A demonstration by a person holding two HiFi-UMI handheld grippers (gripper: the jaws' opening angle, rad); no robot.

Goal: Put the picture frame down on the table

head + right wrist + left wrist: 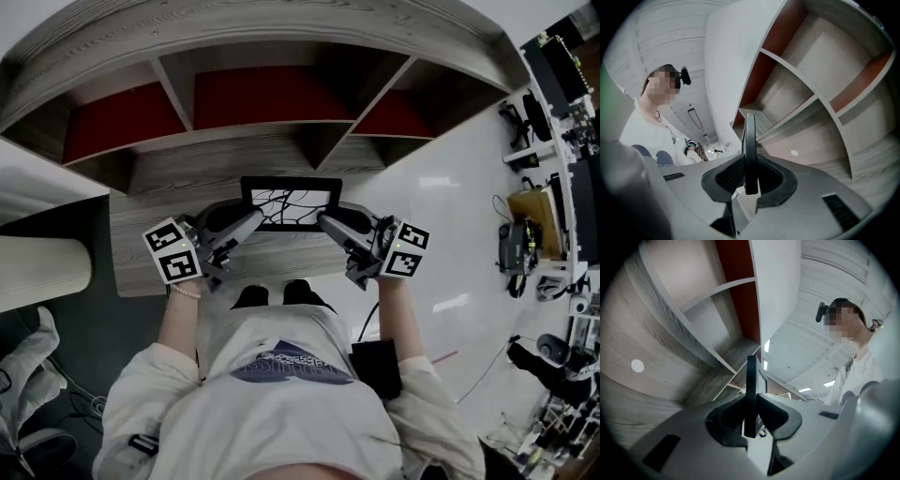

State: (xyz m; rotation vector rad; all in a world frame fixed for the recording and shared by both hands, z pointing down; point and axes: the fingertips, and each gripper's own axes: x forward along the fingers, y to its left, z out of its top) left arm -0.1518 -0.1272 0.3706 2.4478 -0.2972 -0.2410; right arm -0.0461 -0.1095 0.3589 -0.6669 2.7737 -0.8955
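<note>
A person in a pale shirt (281, 394) with a dark print on the chest fills the bottom of the head view, seen from above, both forearms reaching forward. Two black shoes (253, 297) show just past the shirt hem. Each hand carries a grey tool with a cube of square markers (173, 250) on it.

The left tool (255, 217) grips the left edge of the picture frame (291, 202) and the right tool (323, 220) grips its right edge. The frame is black-bordered and stands upright, facing the person (its picture is dark branching lines on white). It is over the grey wood-grain counter (150, 253), close in front of a wooden shelf unit (234, 94) with red back panels. Whether its lower edge touches the counter cannot be told. White floor (450, 206) lies to the right.

In the left gripper view, the left tool (751, 401) has its dark pads closed narrowly on the thin black edge of the picture frame (751, 380), which rises straight up between them. In the right gripper view, the right tool (750, 171) likewise clamps the picture frame (750, 140) edge-on, with the shelf unit (820, 89) beyond it.
</note>
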